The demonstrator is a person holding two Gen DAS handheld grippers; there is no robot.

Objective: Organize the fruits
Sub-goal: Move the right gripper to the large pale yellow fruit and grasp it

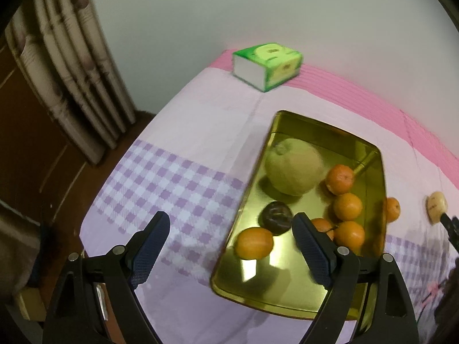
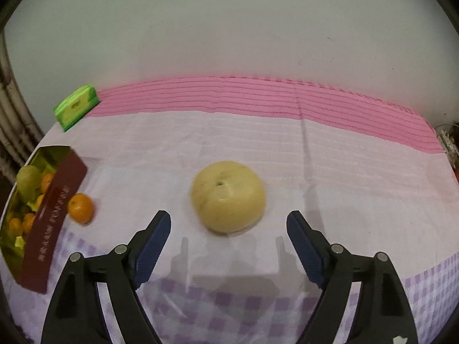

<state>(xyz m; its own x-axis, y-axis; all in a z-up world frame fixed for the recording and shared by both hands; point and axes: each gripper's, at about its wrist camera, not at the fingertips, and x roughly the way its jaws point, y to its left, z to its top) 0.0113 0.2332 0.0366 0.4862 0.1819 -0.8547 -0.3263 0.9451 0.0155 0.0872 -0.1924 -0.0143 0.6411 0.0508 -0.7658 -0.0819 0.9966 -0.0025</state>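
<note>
On the cloth [image 2: 258,149], pear [image 2: 228,196] lies just beyond open right claw [image 2: 228,228].

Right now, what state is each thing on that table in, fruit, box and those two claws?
Gold tin: open, holding fruit.
Green pear: in the tin.
Dark fruit: in the tin.
Loose orange: on the cloth, beside the tin.
Yellow pear: on the cloth, ahead of the right gripper, untouched.
Tissue pack: lying at the far edge.
Left gripper: open, empty.
Right gripper: open, empty.
</note>
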